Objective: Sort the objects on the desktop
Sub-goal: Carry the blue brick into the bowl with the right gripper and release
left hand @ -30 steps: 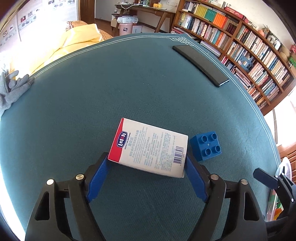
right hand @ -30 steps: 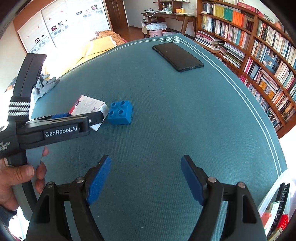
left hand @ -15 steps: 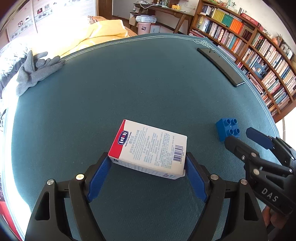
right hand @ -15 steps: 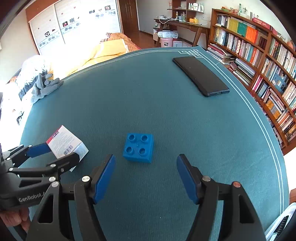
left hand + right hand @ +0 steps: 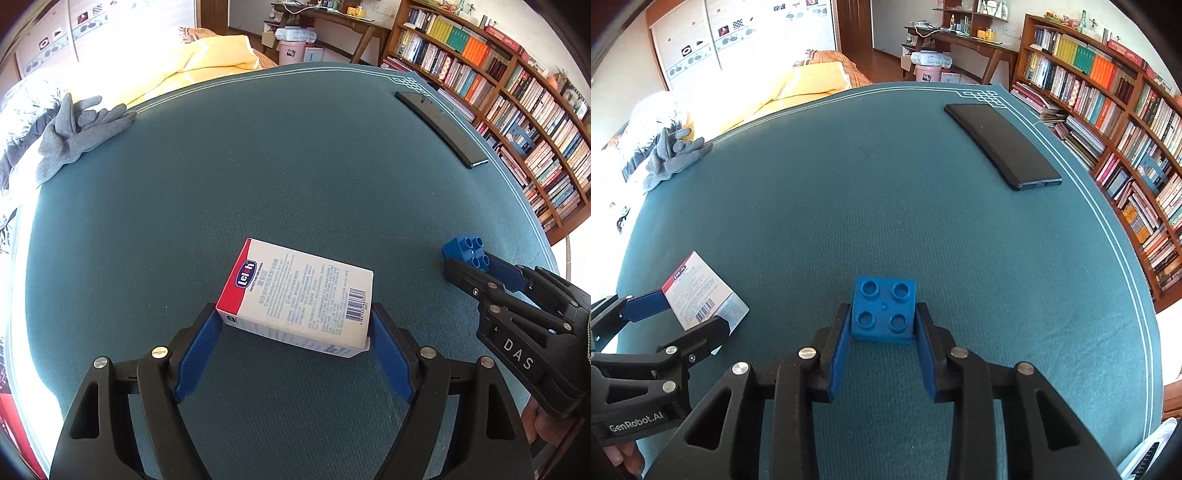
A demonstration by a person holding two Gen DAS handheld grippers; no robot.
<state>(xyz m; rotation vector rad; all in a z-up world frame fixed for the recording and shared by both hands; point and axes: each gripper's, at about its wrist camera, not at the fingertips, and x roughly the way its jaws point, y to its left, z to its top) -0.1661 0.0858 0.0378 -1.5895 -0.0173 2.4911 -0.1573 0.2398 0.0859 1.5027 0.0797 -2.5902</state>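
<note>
My left gripper [image 5: 295, 321] is shut on a white box with a red end [image 5: 299, 295] and holds it over the teal table [image 5: 258, 166]. The box also shows at the left of the right wrist view [image 5: 698, 293], held by the left gripper [image 5: 681, 312]. My right gripper [image 5: 881, 317] is closed on a blue four-stud toy brick [image 5: 882, 308] that rests on the table, both pads against its sides. In the left wrist view the brick [image 5: 467, 251] sits at the right, between the right gripper's fingers [image 5: 502, 275].
A black phone [image 5: 1001, 144] lies at the far right of the table, also seen in the left wrist view [image 5: 439, 127]. Grey gloves [image 5: 74, 129] lie on the far left edge. A bookshelf [image 5: 1126, 110] stands beyond the right edge.
My right gripper moved forward around the blue brick and closed on it. My left gripper still holds the box and has shifted left, away from the brick.
</note>
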